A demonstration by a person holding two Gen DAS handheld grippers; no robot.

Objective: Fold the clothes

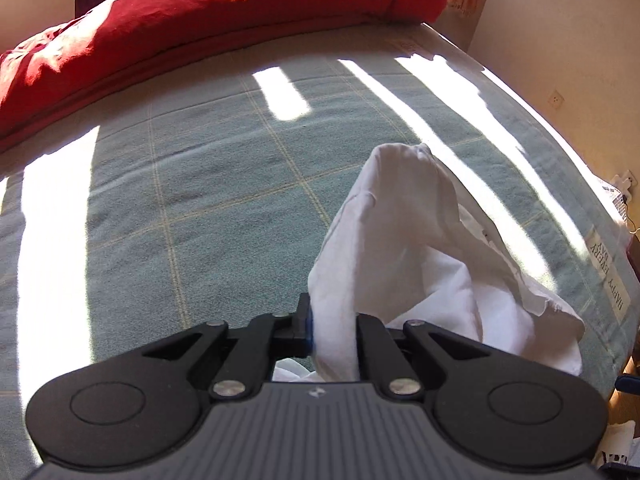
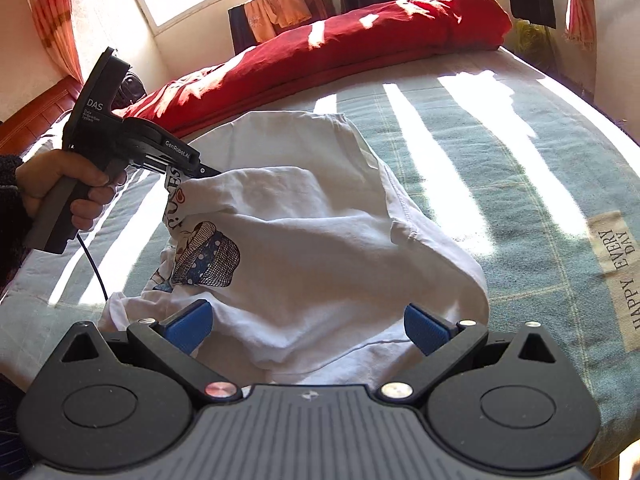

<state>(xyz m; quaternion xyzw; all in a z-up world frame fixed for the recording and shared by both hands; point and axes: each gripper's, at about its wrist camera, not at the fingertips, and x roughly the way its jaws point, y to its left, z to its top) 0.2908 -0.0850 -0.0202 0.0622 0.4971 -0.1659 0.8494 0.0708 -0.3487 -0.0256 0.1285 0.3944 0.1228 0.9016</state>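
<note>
Now left tongs [image 1: 334, 330] pinch a lifted shirt [image 2: 320, 248] fold; right tongs [image 2: 308, 326], spread wide, must next grip its near hem.

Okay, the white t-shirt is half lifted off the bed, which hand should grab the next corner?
Probably the right. The right gripper is open, empty and low over the white t-shirt, cloth just beyond its fingers. The left gripper is shut on a fold, holding it up.
</note>
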